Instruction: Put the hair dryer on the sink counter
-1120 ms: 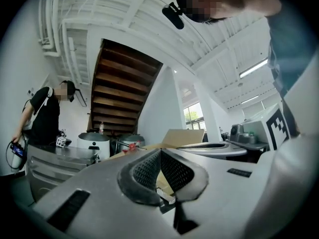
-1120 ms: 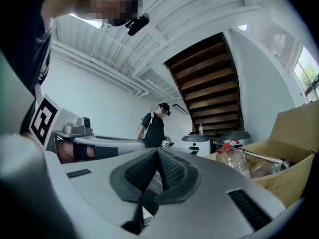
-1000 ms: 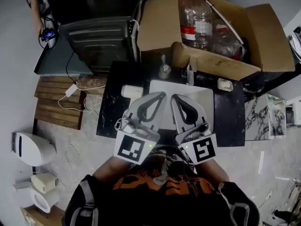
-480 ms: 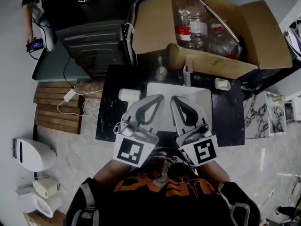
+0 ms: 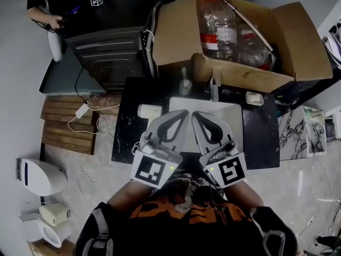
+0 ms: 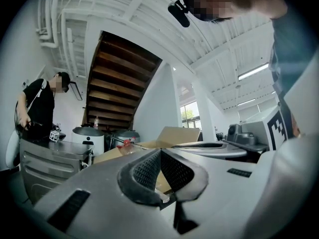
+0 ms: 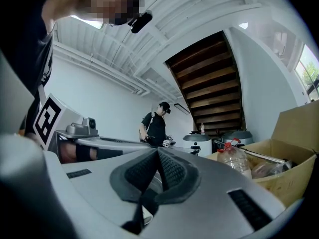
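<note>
Still shut, unmoved: left gripper (image 5: 183, 113), right gripper (image 5: 196, 114).

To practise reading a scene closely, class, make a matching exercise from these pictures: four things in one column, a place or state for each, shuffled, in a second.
Things:
1 hair dryer
2 large plastic bottle
3 soap dispenser
4 left gripper

Places or states (sides as in the head view):
A in the cardboard box
B jaws shut, nothing between them
C on the black counter, left of the basin
D behind the basin, left of the faucet

Pairs: 1-C; 2-A; 3-D; 4-B
</note>
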Tool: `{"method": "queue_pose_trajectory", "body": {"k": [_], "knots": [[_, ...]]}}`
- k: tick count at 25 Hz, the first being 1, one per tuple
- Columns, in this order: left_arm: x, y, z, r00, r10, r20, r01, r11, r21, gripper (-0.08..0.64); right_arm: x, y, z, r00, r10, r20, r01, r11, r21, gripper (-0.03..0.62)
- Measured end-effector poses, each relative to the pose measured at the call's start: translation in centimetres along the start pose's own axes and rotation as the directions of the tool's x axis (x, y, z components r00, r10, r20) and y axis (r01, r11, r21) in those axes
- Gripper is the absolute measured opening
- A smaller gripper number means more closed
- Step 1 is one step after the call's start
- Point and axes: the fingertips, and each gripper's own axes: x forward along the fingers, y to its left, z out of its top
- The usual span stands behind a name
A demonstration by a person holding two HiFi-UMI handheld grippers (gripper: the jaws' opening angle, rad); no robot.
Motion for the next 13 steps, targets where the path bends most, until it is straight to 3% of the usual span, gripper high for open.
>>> {"method": "queue_pose_trajectory", "body": {"k": [13], "knots": [[-0.42, 0.97, 0.01, 1.0, 0.001, 0.0, -0.001, 1.0, 0.007, 0.023, 1.07, 0.91, -0.15, 1.0, 0.021, -0.011, -0.021, 1.0, 0.0, 0.014]]}}
